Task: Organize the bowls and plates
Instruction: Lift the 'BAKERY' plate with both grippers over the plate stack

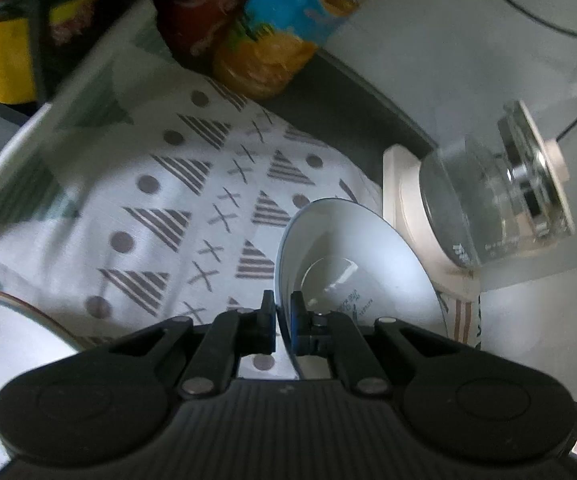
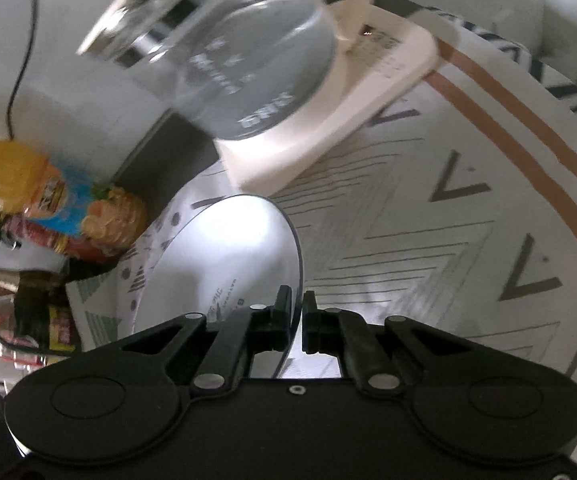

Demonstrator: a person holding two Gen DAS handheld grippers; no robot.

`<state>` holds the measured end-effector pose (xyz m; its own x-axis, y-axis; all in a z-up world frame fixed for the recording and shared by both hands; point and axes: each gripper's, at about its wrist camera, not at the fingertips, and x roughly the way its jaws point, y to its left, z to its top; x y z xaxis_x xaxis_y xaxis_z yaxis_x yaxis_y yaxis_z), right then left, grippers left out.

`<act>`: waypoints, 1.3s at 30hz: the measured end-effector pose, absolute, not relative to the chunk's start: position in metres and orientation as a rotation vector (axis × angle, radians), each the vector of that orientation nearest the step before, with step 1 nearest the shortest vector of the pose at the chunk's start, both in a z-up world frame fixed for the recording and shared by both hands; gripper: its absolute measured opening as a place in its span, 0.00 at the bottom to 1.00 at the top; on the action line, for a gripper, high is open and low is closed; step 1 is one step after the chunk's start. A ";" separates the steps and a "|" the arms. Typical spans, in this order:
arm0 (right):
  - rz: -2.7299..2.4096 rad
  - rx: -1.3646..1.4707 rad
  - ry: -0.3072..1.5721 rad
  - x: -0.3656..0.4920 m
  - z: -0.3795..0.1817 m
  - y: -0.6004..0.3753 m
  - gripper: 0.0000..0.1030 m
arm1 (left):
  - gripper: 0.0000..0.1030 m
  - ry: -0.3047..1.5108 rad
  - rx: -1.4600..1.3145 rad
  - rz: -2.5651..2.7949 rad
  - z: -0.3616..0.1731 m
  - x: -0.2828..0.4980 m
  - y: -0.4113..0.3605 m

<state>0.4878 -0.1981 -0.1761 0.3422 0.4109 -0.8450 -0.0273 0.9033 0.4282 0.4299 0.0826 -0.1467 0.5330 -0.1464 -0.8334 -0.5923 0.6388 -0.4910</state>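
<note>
My left gripper (image 1: 283,312) is shut on the rim of a white bowl (image 1: 352,256), held tilted on edge above a patterned cloth (image 1: 192,200); its underside with a printed mark faces me. A second white dish with a brownish rim (image 1: 4,340) sits at the lower left. My right gripper (image 2: 298,308) is shut on the edge of a white plate (image 2: 224,256), held on edge over a cloth with zigzag lines (image 2: 428,248).
A glass kettle (image 1: 500,188) on a cream base (image 1: 412,224) stands at the right; it also shows in the right wrist view (image 2: 240,60). Jars and bottles (image 1: 264,40) crowd the back, with a yellow can (image 1: 0,60) at the left. Black cables run along the wall.
</note>
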 end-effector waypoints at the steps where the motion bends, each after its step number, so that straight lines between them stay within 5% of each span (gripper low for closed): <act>1: 0.304 0.363 1.193 0.487 -0.175 -0.194 0.05 | 0.04 0.991 -0.870 0.313 -0.144 0.427 0.087; 39: 0.627 0.162 1.168 0.350 -0.147 -0.095 0.09 | 0.04 0.867 -0.910 0.455 -0.104 0.246 0.152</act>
